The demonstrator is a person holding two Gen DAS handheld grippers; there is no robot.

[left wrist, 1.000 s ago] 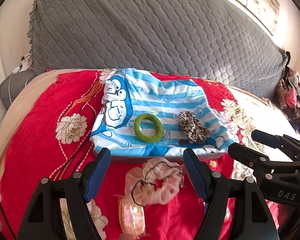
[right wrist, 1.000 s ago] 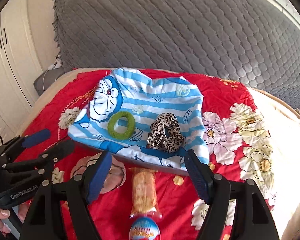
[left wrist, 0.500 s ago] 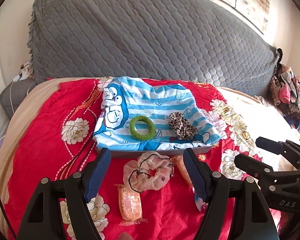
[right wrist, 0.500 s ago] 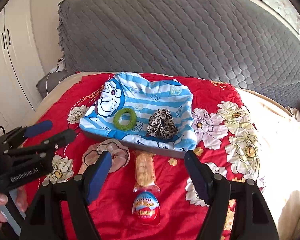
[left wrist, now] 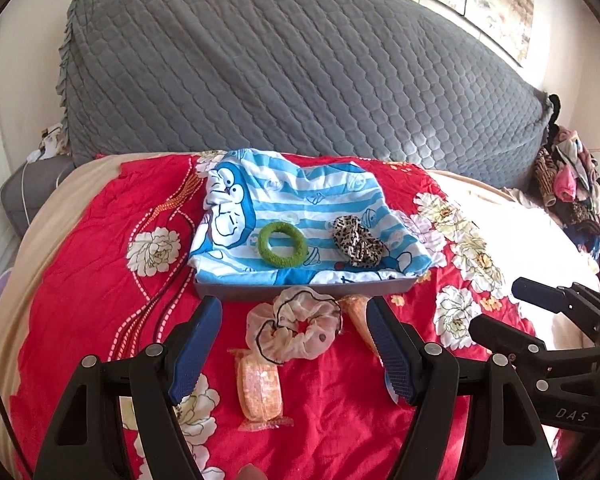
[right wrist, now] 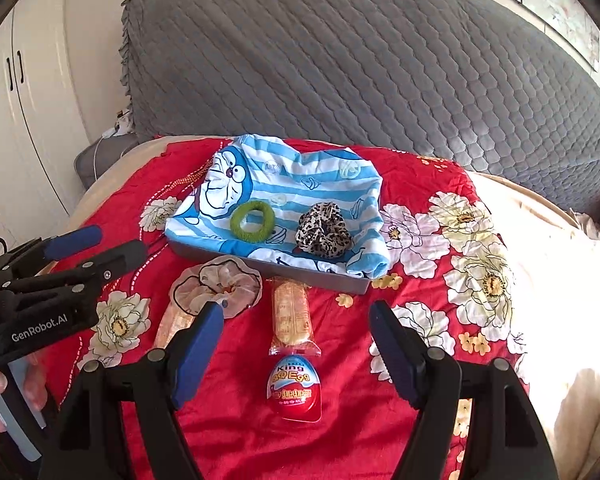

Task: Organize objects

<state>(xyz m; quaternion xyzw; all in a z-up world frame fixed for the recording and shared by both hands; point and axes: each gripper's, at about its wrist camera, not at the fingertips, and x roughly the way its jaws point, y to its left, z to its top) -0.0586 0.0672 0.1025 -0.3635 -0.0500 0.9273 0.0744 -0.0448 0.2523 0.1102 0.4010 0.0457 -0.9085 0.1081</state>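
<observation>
A tray lined with a blue striped cartoon cloth sits on the red flowered bedspread. A green scrunchie and a leopard scrunchie lie on the cloth. In front of the tray lie a pink scrunchie, a wrapped orange snack, a second wrapped snack and a red and white King Egg. My left gripper is open, above the pink scrunchie. My right gripper is open, above the egg and second snack. Both hold nothing.
A grey quilted headboard rises behind the bed. A pile of clothes hangs at the right. White cabinet doors stand at the left. The bedspread has bare stretches left and right of the tray.
Both grippers have pulled back and up from the tray, so the items look smaller and the egg has come into view. Both stay open.
</observation>
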